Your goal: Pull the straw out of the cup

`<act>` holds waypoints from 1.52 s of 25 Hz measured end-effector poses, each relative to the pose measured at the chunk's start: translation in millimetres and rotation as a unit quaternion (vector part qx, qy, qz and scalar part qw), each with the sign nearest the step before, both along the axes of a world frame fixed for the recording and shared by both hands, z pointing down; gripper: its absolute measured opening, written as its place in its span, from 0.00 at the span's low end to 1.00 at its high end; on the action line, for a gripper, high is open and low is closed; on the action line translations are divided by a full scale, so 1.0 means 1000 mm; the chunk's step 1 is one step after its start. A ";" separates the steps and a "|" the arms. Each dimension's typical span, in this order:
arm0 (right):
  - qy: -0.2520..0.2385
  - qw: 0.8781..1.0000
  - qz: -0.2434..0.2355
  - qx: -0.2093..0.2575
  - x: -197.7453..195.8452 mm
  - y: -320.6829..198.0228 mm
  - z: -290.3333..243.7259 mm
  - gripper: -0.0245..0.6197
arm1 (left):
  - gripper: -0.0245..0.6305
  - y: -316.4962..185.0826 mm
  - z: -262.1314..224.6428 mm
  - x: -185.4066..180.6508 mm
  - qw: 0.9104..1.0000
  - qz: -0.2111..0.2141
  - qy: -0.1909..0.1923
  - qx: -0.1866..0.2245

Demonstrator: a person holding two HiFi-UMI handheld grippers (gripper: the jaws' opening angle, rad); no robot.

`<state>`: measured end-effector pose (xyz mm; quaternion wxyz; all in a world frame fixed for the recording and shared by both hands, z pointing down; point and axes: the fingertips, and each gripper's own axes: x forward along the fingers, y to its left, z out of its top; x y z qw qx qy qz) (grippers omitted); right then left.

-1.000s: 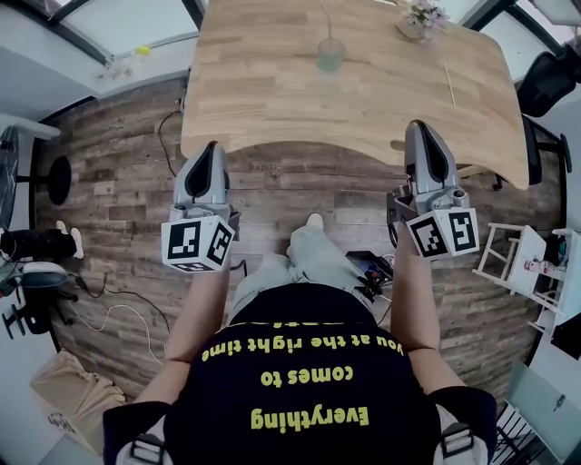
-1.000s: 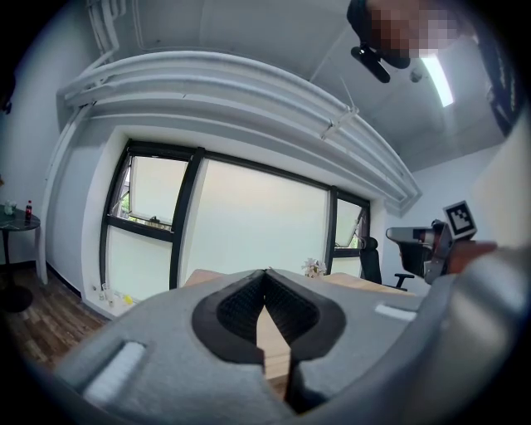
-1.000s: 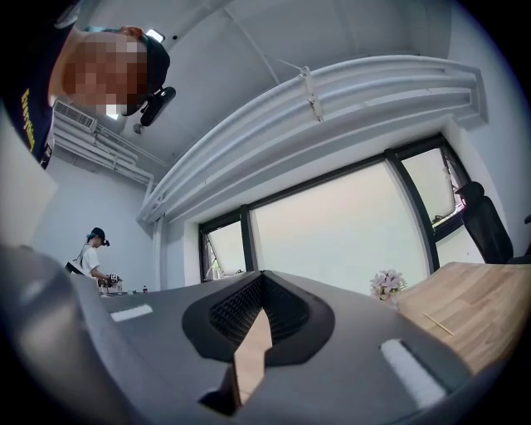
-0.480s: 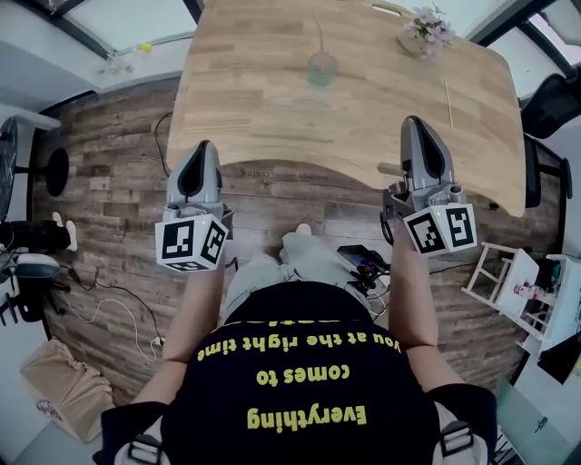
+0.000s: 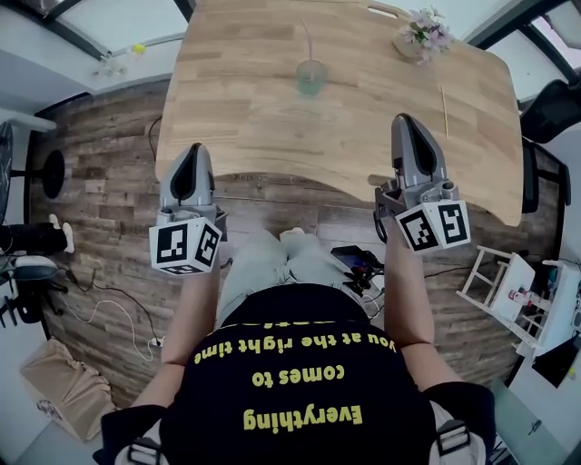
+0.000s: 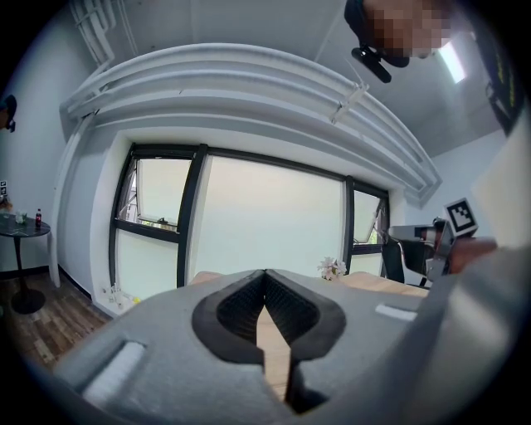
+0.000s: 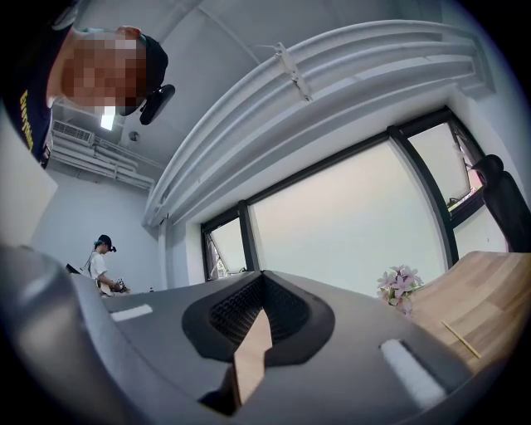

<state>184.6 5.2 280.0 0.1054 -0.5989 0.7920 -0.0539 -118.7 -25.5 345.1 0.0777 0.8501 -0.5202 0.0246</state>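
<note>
A clear greenish cup [image 5: 310, 78] stands on the wooden table [image 5: 245, 118], far of its middle, with a thin straw [image 5: 305, 44] rising out of it. My left gripper [image 5: 192, 153] hangs over the table's near edge at the left, well short of the cup. Its jaws are shut with nothing between them [image 6: 265, 274]. My right gripper [image 5: 407, 121] is over the near edge at the right, also shut and empty [image 7: 262, 276]. Neither gripper view shows the cup or straw.
A small pot of flowers [image 5: 423, 27] stands at the table's far right, and a thin stick [image 5: 445, 98] lies near it. A black chair [image 5: 549, 86] and a white rack [image 5: 501, 277] are at the right, a round black side table [image 5: 50, 177] at the left. Cables lie on the wood floor.
The person has stepped toward the table, so it and the cup now sit lower and nearer in the head view. Both shut grippers have moved forward over its near edge.
</note>
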 end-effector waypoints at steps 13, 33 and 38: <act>-0.007 0.999 0.031 -0.017 0.006 -0.036 0.014 0.05 | 0.04 -0.060 0.011 0.013 0.999 0.032 0.000 -0.012; 0.009 0.994 0.112 0.002 0.003 -0.147 -0.011 0.05 | 0.04 -0.220 -0.002 0.045 0.990 0.138 0.016 0.004; 0.014 0.993 0.119 -0.001 0.000 -0.159 -0.010 0.05 | 0.04 -0.236 0.001 0.049 0.987 0.158 0.022 0.000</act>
